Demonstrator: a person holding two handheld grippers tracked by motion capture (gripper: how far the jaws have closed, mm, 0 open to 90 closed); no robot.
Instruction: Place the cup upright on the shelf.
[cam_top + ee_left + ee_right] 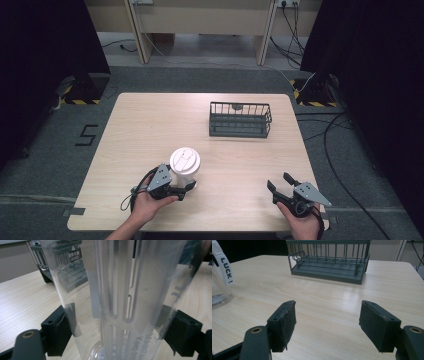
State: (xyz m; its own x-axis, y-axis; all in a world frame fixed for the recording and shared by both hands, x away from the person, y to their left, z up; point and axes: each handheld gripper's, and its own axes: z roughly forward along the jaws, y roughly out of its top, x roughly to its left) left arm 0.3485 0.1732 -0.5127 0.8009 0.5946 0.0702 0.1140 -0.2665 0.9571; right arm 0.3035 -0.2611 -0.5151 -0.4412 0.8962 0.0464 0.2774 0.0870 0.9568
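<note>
I see the left gripper [187, 187] at the near left part of the table [150, 130], and its 2 jaws are pressed on the lower part of a clear plastic cup [185, 167] with a white lid [184, 160]. In the left gripper view the cup [120, 297] stands upright between the 2 black pads [62, 332], and both pads touch its wall.

My right gripper [281, 185] is at the near right edge of the table, well apart from the cup, with its jaws spread wide and nothing between them. In the right gripper view the 2 pads [287, 322] stand over bare wood.

Further back on the table, to the right of the middle, is a dark wire basket [240, 120]. Between it and the cup I see nothing in the way. In the right gripper view the basket [329, 262] is straight ahead, and a part of the cup [219, 277] is cut off at the left edge, with a white band that reads "LUCK!".

A small round thing lies at the back of the basket in the high view, but I cannot tell what it is. Through the wall of the cup the basket [65, 267] looks blurred, and the print low on the cup is only partly readable. The top of the cup is cut off in the left gripper view.
</note>
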